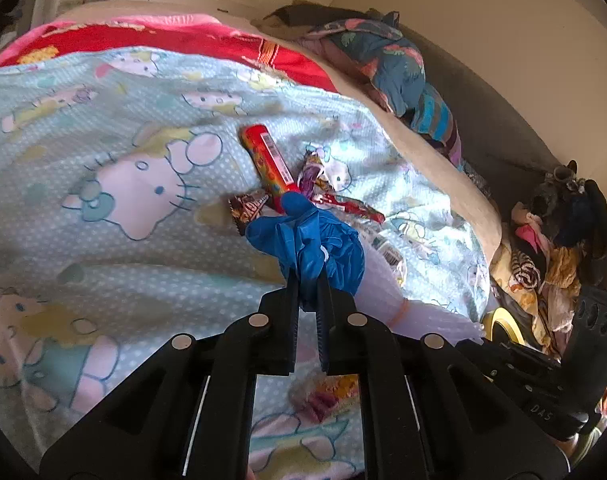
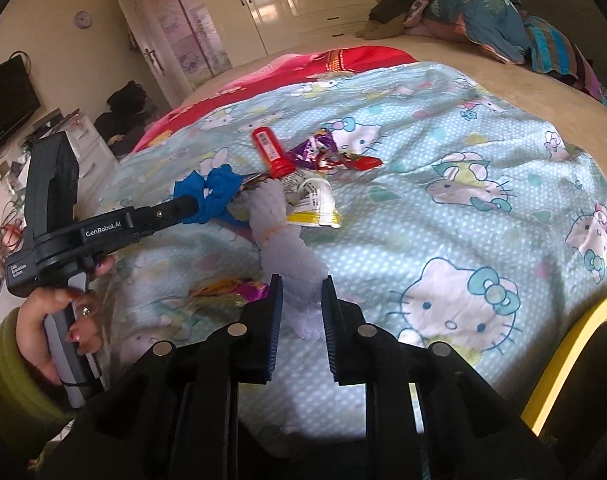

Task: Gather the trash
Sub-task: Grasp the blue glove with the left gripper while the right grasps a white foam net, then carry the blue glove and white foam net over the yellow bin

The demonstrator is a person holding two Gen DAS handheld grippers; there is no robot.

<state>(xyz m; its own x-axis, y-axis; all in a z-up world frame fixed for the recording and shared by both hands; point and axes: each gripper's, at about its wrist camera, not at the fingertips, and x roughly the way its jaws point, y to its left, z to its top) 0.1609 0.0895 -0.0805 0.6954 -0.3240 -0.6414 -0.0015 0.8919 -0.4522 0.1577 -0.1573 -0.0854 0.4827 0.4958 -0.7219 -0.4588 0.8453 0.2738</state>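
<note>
My left gripper [image 1: 308, 280] is clamped on a crumpled blue glove [image 1: 307, 236], held just above the bed's blanket [image 1: 103, 240] beside the red wrapper [image 1: 268, 160]. My right gripper [image 2: 301, 312] has its jaws partly closed around a pale lilac bag [image 2: 287, 248].

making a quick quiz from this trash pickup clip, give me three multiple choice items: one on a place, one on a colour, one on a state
1. Where does the red tube lie?
A. on the bedspread
B. on the floor
C. on a shelf

2. What colour is the glove held by the left tool?
A. yellow
B. blue
C. white

3. How is the right tool?
A. wide open, holding nothing
B. out of view
C. closed on the pale bag

Answers: 1 A, it rests among wrappers on the bedspread; 2 B, plainly blue; 3 C, bag between its fingers.
</note>
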